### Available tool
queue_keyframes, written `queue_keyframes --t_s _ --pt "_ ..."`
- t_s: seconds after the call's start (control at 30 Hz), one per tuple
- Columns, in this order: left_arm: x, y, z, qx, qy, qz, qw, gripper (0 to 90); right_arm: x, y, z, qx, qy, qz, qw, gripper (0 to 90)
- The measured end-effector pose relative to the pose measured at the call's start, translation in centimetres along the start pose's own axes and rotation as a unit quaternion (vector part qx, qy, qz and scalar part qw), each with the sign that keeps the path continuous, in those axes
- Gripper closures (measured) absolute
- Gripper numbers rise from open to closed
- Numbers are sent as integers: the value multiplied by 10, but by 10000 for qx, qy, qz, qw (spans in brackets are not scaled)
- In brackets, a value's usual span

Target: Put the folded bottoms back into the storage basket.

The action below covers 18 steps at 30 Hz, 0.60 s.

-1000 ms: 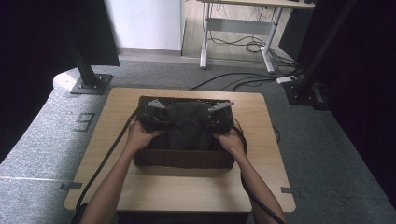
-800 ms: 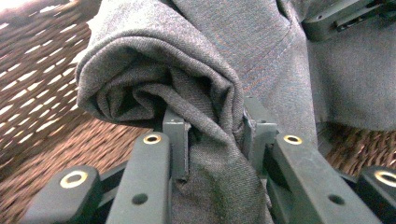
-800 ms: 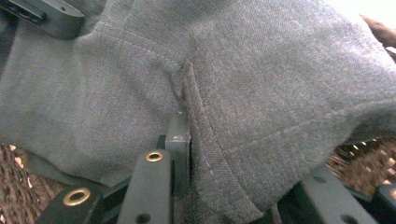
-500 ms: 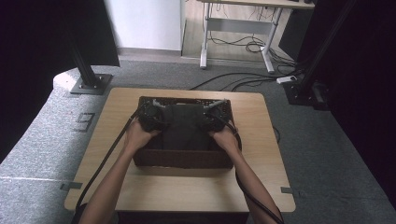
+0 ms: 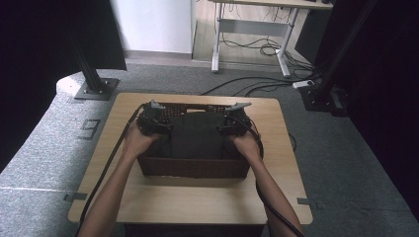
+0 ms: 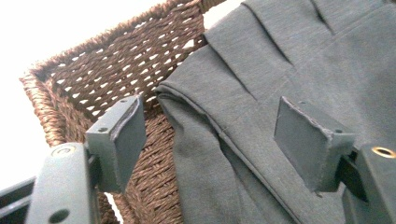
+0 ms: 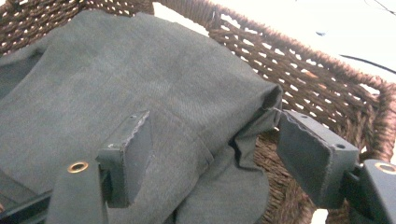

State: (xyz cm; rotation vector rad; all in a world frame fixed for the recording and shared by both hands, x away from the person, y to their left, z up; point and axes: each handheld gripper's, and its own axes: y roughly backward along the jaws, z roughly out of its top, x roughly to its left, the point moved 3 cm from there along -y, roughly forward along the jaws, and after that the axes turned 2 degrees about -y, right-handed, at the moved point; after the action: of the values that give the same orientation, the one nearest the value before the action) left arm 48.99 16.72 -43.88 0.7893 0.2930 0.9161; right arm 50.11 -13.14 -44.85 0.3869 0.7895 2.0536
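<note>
**Cloth let go in the basket**

The folded dark grey cloth [image 5: 195, 136] lies inside the brown woven basket [image 5: 192, 168] on the wooden counter [image 5: 197, 202]. The left tool [image 5: 154, 118] and the right tool [image 5: 233, 120] have just been opening. Both are spread now, pinching nothing, with the cloth corners loose between them. I think the cloth is dropped off. The basket walls stand close beside each tool, so up is the open way out.

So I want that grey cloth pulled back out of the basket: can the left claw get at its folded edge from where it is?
Probably yes: the left claw is open, the grey cloth edge lies bare between its pads, and the basket wall stands off to one side.
</note>
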Motion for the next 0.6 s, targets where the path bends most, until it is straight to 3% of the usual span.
queue_keyframes --t_s 0.17,0.27,0.37,0.4,0.47,0.5,0.6 --pt "3 8 -3 -194 125 -165 9996 187 -3 10 -1 -122 -17 118 9999 243" --pt "6 13 -6 -269 158 -122 9994 189 -7 16 -1 -181 -105 103 9997 253" --pt "12 20 -9 -302 110 61 9995 226 -17 25 -2 -249 -154 -30 9996 336" --pt "17 24 -12 -319 138 246 9991 246 -20 27 -4 -245 -141 -128 9995 368" --pt "21 25 -14 -315 195 341 9987 259 -23 29 -5 -204 -132 -248 9994 390" --pt "25 25 -17 -300 234 398 9985 333 -31 31 -11 -100 -144 -460 9988 438" --pt "38 19 -28 -140 394 619 9972 425 -43 28 -23 144 -274 -626 9976 497"
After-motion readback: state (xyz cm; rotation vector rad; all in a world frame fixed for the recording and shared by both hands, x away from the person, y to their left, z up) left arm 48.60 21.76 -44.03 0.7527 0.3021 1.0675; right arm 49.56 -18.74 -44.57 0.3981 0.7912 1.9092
